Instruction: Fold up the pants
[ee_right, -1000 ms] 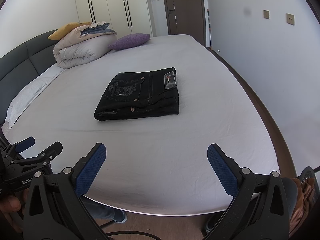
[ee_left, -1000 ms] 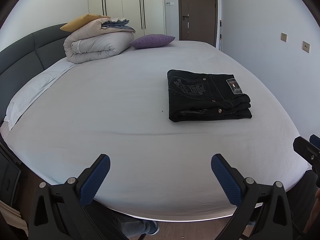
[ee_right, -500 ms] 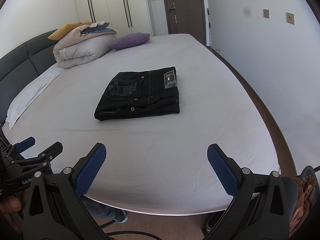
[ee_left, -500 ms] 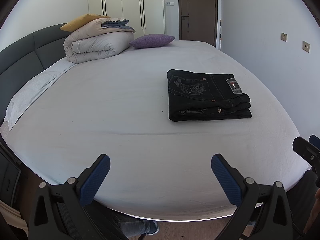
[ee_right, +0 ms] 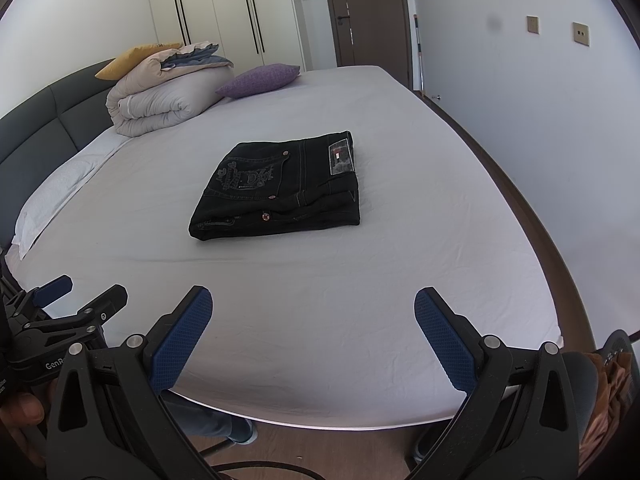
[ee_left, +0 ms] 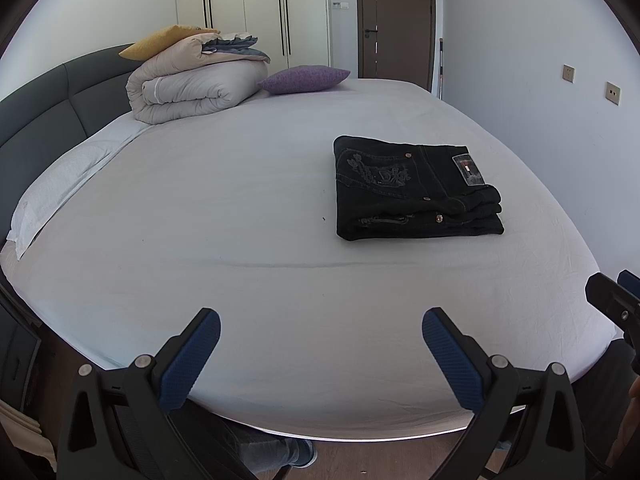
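Pants (ee_left: 416,190) — black denim, folded into a compact rectangular stack, lying on the white sheet of the bed (ee_left: 240,220), toward its right half. Left gripper (ee_left: 320,336) — jaws spread wide, nothing between them, held near the foot edge, well apart from the stack. Right gripper (ee_right: 314,318) — likewise wide and unloaded. Rolled duvet (ee_left: 188,88) and purple cushion (ee_left: 304,79) by the headboard.

White-sheeted bed (ee_left: 240,200); grey headboard (ee_left: 48,120); wardrobe (ee_left: 248,8); brown door (ee_left: 394,20).
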